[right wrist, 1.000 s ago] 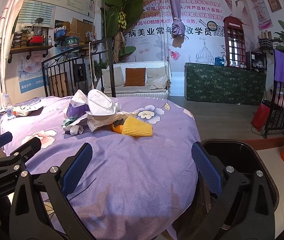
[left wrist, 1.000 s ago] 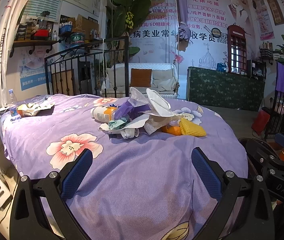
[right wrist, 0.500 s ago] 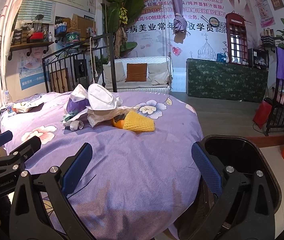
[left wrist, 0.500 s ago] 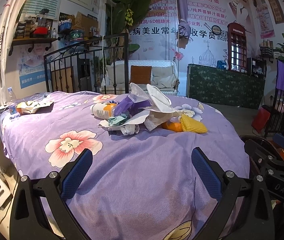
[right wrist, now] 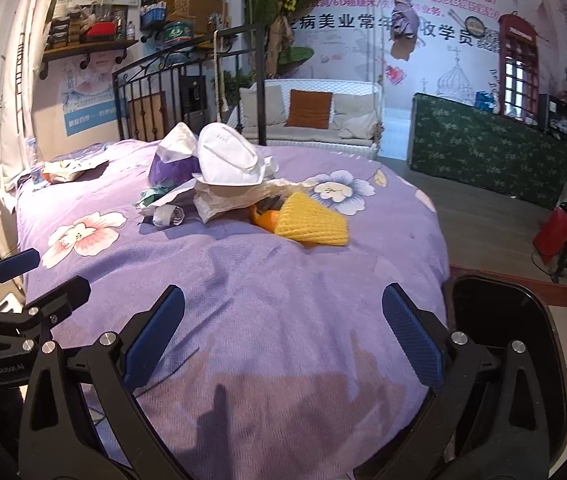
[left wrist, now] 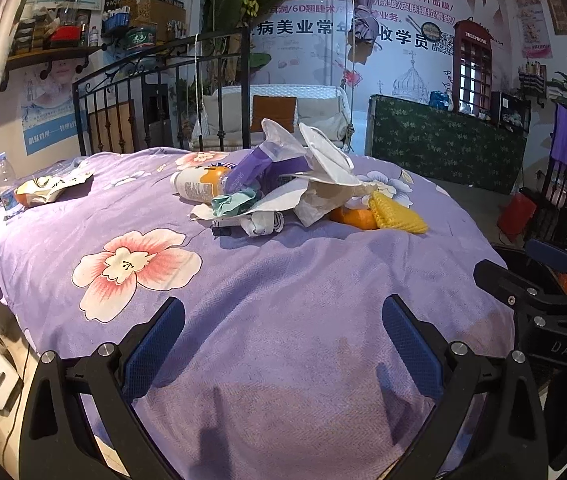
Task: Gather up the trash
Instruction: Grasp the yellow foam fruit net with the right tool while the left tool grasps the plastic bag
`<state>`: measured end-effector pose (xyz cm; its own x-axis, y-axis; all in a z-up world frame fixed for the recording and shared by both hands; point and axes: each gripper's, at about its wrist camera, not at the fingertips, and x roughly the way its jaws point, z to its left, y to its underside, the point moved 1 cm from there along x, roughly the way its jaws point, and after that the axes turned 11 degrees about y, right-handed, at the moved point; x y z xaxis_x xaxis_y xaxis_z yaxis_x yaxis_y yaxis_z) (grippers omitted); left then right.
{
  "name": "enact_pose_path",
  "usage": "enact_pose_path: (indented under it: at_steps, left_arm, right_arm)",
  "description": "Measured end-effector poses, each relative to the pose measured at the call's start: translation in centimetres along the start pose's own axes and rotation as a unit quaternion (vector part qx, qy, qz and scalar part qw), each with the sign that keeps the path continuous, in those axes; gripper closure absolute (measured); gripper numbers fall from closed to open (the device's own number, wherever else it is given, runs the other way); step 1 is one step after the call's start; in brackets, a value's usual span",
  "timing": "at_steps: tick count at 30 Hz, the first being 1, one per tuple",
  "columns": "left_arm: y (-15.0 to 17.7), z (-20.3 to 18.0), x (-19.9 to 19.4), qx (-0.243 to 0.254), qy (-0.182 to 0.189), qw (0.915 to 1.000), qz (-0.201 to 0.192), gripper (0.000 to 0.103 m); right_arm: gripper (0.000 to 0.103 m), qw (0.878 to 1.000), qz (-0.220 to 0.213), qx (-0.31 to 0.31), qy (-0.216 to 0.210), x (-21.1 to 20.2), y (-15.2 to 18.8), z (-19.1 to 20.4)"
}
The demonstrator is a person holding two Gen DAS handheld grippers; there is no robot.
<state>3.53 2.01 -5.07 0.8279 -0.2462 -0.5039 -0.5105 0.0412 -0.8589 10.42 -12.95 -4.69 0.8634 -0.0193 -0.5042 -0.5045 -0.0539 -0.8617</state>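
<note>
1. Trash pile [right wrist: 239, 196], mid-bed on the purple floral bedspread [right wrist: 267, 300]: white face mask [right wrist: 229, 160], yellow foam net [right wrist: 311, 224], bottle [left wrist: 199, 186].
2. Black bin [right wrist: 523, 344], beside the bed.
3. Left gripper [left wrist: 283, 344]: fingers wide, empty; its body is marked "GenRobot.AI".
4. Right gripper [right wrist: 283, 344]: fingers wide, empty; its body is marked "DAS".

On the bed [right wrist: 283, 300], one white mask [right wrist: 229, 160], one yellow foam net [right wrist: 311, 222] and one lying bottle [left wrist: 199, 184] are counted; one black bin [right wrist: 511, 320] is seen beside it.

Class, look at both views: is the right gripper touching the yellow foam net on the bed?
Apart. The right wrist view shows the right gripper open, with bare purple bedspread between it and the yellow foam net.
</note>
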Motion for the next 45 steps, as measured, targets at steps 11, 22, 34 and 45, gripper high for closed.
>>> enact_pose_path:
  at_steps: [11, 22, 34, 45]
  left_arm:
    - [-2.4, 3.2, 1.1, -0.015, 0.011, 0.9994, 0.029, 0.006]
    - [-5.7, 4.2, 3.8, -0.01, 0.049, 0.9976, 0.049, 0.007]
    - [-12.6, 5.4, 10.1, 0.112, 0.034, 0.9912, 0.063, 0.023]
    - [-13.4, 5.0, 12.8, 0.107, 0.063, 0.9885, 0.087, 0.078]
  right_arm:
    - [0.005, 0.996, 0.064, -0.053, -0.033, 8.4, -4.6, 1.1]
    - [0.02, 0.979, 0.192, -0.054, -0.03, 19.1, -6.8, -0.9]
    - [0.075, 0.979, 0.196, -0.022, -0.056, 19.7, -7.3, -2.4]
    - [0.08, 0.987, 0.152, -0.012, -0.044, 17.2, -7.6, -3.4]
